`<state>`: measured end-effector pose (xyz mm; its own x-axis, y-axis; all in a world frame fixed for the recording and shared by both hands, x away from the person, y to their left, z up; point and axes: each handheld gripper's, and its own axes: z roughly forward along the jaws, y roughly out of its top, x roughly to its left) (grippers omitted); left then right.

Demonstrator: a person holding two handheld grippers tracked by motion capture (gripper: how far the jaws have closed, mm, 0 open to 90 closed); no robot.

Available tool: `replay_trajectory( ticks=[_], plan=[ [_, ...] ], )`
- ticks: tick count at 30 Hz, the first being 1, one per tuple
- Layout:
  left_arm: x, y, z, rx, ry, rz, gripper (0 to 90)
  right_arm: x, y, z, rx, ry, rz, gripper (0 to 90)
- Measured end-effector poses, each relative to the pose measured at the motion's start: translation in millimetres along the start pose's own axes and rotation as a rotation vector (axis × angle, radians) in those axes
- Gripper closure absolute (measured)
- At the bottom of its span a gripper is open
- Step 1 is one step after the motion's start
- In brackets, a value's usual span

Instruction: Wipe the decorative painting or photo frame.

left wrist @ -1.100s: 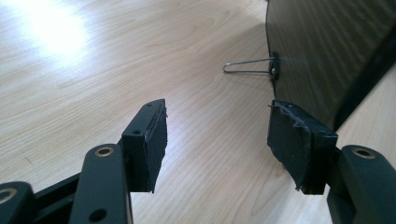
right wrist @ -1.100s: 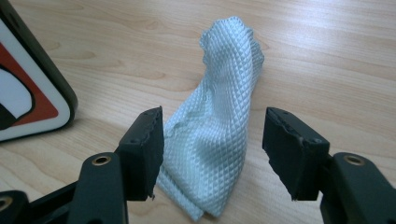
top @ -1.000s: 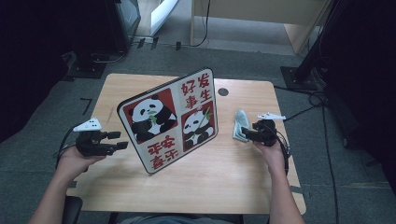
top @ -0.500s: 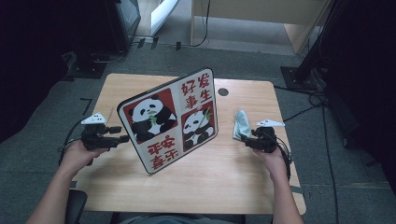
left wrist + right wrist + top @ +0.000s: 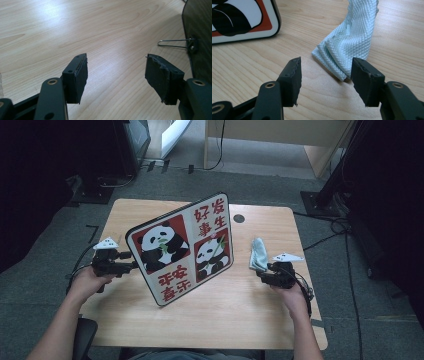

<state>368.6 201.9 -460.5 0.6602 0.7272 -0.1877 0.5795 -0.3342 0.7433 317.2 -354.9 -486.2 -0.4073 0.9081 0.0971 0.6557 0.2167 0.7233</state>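
The folded pale-blue waffle-weave cloth point(image 5: 348, 40) lay on the wooden table point(image 5: 240, 315), at three o'clock of the upright panda-print board point(image 5: 182, 247). The right gripper point(image 5: 325, 80), fingers apart and empty, should straddle the cloth's near corner before closing. The left gripper point(image 5: 117, 77) had just been opening, empty.

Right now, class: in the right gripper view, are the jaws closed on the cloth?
No: the right gripper stands open, and the cloth lies on the table just ahead of the jaws.
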Motion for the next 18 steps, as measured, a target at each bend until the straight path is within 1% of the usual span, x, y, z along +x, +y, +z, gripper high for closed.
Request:
replay_trajectory(
  ticks=[1, 3, 4, 7, 15, 18],
  plan=[
    [0.1, 0.4, 0.6, 0.002, 0.003, 0.000, 34.5, 0.7, -1.1, -0.5, 0.001, -0.001, 0.000, 42.9],
    [-0.1, 1.9, 1.9, 0.012, 0.031, -0.003, 34.4, 1.3, -2.3, -0.6, 0.007, -0.001, -0.003, 42.8],
    [0.4, 2.6, 2.1, 0.009, 0.036, -0.003, 34.5, 1.3, -3.1, -0.6, 0.009, 0.000, -0.010, 42.7],
    [0.6, 3.6, 1.6, -0.004, 0.028, -0.010, 34.5, 1.3, -5.3, -0.7, 0.016, 0.010, -0.012, 42.4],
    [0.1, 2.5, 3.4, 0.004, 0.013, 0.000, 34.4, 2.2, -5.4, 2.3, 0.014, 0.017, -0.037, 40.7],
    [-0.1, 2.5, 2.8, -0.002, 0.009, -0.001, 34.4, 2.7, -5.2, 3.7, 0.020, 0.023, -0.045, 39.5]
  ],
)
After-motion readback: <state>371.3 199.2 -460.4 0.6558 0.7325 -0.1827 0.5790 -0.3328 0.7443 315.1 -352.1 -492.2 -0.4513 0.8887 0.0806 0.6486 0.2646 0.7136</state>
